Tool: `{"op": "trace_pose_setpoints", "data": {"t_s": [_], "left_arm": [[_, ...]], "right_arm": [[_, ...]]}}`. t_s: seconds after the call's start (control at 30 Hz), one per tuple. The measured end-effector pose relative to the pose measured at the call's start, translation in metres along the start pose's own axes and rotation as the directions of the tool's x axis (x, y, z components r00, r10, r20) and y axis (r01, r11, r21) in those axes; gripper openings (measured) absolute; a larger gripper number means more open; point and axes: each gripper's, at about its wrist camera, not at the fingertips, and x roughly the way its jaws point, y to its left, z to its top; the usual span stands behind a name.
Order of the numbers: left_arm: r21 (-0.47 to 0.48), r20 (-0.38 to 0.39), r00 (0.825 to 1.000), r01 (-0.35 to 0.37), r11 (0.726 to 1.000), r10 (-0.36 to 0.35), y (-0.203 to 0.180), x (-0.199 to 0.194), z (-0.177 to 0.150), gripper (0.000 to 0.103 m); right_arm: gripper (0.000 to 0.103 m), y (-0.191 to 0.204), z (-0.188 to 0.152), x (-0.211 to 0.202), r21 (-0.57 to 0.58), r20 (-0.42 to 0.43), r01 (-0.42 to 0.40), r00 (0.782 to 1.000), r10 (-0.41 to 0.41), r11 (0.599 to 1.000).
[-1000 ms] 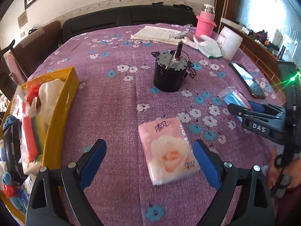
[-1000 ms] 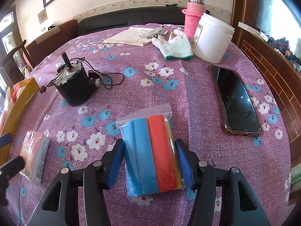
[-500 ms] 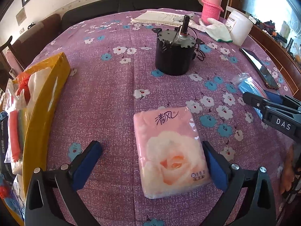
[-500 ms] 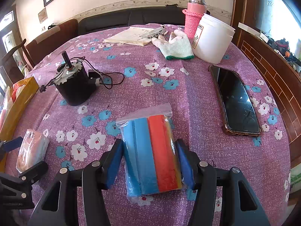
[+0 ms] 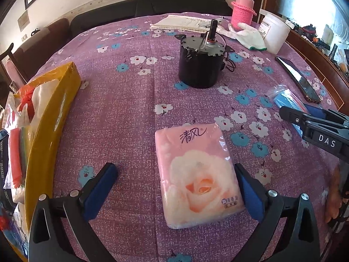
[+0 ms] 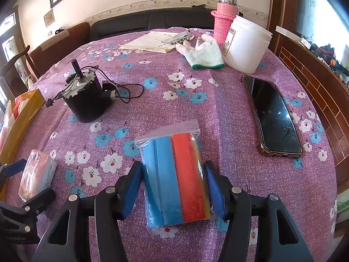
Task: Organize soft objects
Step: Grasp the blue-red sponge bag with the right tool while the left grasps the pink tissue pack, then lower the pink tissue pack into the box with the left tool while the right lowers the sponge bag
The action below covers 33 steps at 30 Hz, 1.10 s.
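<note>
Straddling tissue pack (image 5: 197, 175), left tongs (image 5: 174, 187) gape; right perhaps gripping.

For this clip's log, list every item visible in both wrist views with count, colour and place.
Tissue pack: 1, pink, between left fingers.
Sponge bag: 1, blue/red/yellow, between right fingers.
Yellow box: 1, left edge, soft items inside.
Motor: 1, black, centre.
Phone: 1, black, right.
Glove: 1, white, far side.
Jar: 1, white, beside glove.
Bottle: 1, pink, behind jar.
Papers: white, far side.
Tablecloth: purple, floral.
Left gripper: open.
Right gripper: closed on bag.
</note>
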Motion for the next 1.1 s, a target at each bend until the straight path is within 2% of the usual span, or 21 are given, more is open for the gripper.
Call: {"op": "trace_pose_setpoints", "data": {"t_s": [0.07,0.1,0.17,0.2,0.37,0.47,0.77,1.1], "left_arm": [[-0.002,0.001,1.000,0.002,1.000,-0.002,0.001,0.000,0.000,0.103],[-0.003,0.003,1.000,0.001,1.000,-0.001,0.001,-0.001,-0.001,0.099],[-0.004,0.028,1.000,-0.008,1.000,0.008,0.003,-0.009,-0.002,0.072],[0.002,0.034,0.999,-0.004,1.000,0.004,0.003,-0.013,-0.003,0.052],[-0.027,0.038,0.999,0.014,1.000,-0.013,0.016,-0.032,-0.012,0.052],[-0.055,0.053,0.998,0.023,0.998,-0.020,0.027,-0.047,-0.018,0.052],[-0.134,0.141,0.990,-0.005,0.991,0.024,0.066,-0.092,-0.033,0.052],[-0.194,0.201,0.979,-0.003,0.981,0.043,0.101,-0.119,-0.052,0.052]], "right_arm": [[0.061,0.000,0.000,0.000,0.001,0.000,0.000,1.000,0.000,1.000],[0.061,0.000,0.000,0.000,0.001,0.001,-0.001,1.000,0.001,1.000],[0.061,0.000,0.000,0.000,0.001,0.001,-0.001,1.000,0.001,1.000],[0.061,0.000,0.000,0.000,0.001,0.001,-0.001,1.000,0.001,1.000],[0.060,0.000,-0.001,0.000,-0.001,0.003,-0.001,1.000,0.001,1.000],[0.054,-0.001,-0.002,-0.001,0.000,0.009,0.005,1.000,-0.005,1.000],[0.049,-0.001,-0.011,-0.015,0.046,0.003,-0.014,1.000,0.014,0.999],[0.049,0.056,-0.016,-0.076,-0.005,0.084,-0.111,0.990,0.111,0.994]]}}
